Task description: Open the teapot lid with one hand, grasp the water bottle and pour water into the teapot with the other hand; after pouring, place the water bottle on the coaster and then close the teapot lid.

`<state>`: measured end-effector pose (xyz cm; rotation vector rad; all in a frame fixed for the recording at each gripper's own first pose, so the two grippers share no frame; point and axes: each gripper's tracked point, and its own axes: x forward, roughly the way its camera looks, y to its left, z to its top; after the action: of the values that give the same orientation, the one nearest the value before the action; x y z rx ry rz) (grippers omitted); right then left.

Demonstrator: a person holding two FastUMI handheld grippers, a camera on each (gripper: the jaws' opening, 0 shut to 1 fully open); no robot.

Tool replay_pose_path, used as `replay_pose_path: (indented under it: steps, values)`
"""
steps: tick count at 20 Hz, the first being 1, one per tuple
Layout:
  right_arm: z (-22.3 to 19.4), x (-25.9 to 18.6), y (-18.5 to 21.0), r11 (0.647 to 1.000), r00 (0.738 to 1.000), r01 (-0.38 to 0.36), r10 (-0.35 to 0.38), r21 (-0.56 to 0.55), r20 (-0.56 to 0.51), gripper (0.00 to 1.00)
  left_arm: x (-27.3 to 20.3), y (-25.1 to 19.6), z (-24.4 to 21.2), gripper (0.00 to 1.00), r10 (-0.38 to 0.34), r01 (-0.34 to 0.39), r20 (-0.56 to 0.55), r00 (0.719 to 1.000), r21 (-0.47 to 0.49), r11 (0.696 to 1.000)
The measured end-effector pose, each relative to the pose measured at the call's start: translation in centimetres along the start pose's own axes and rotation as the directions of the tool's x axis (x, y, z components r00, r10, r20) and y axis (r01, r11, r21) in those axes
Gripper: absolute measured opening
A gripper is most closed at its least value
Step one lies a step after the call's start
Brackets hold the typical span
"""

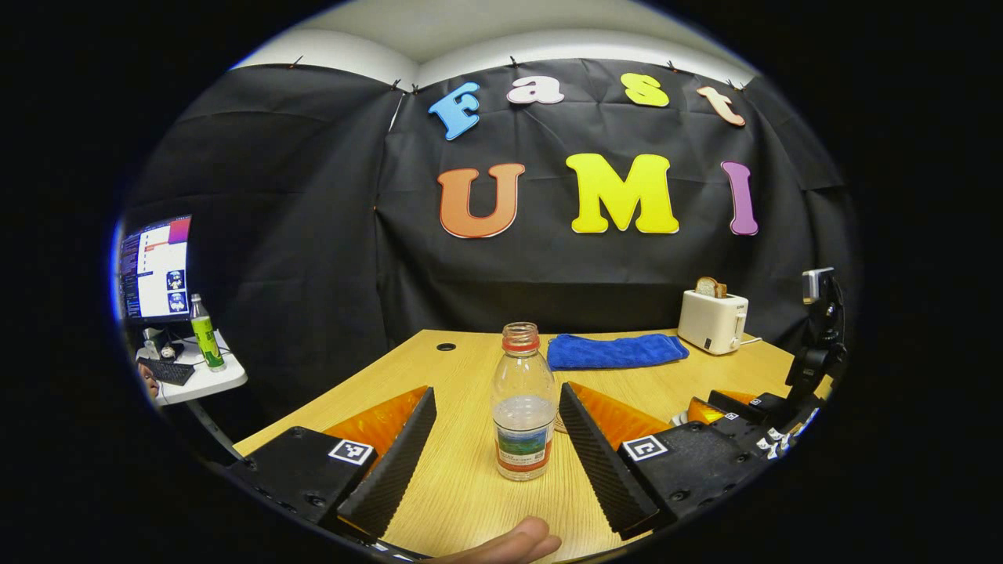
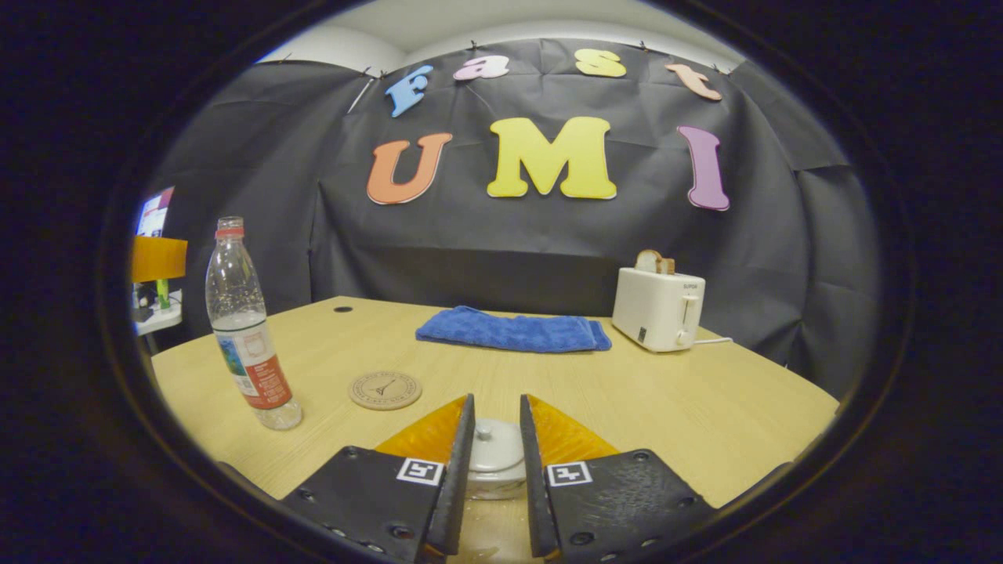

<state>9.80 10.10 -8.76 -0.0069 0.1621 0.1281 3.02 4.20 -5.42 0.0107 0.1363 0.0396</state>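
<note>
The water bottle [image 1: 523,403] stands on the desk [image 1: 462,486] between the wide-apart fingers of the left tool [image 1: 495,446], not touched. The right tool [image 2: 497,446] is narrow around the teapot lid [image 2: 494,448]; touching or not, I cannot tell. The coaster [image 2: 385,389] lies near the bottle, to its right.

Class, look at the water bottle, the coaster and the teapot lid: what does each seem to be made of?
Water bottle: clear plastic, glossy, see-through above the waterline. Coaster: probably wood or cork, matte tan disc with a printed mark. Teapot lid: likely glazed ceramic, smooth white with a soft sheen.
</note>
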Motion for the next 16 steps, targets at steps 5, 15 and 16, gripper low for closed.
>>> replay_pose_path:
  steps: [5,15,16]
  values:
    - [-0.1,0.1,0.7,1.000,1.000,-0.003,0.003,-0.029,-0.009,0.05,0.4,-0.3,-0.7,0.99,-0.015,0.015,-0.015,1.000,-0.002,1.000]
    - [1.7,-0.7,0.9,0.995,0.999,-0.009,0.012,-0.099,0.031,0.00,1.7,-1.2,-2.7,1.00,-0.067,0.065,-0.054,0.996,-0.031,0.997]
    - [2.3,-1.3,0.8,0.995,0.998,-0.001,0.007,-0.102,0.057,0.00,1.9,-1.3,-2.9,0.99,-0.074,0.072,-0.056,0.996,-0.037,0.997]
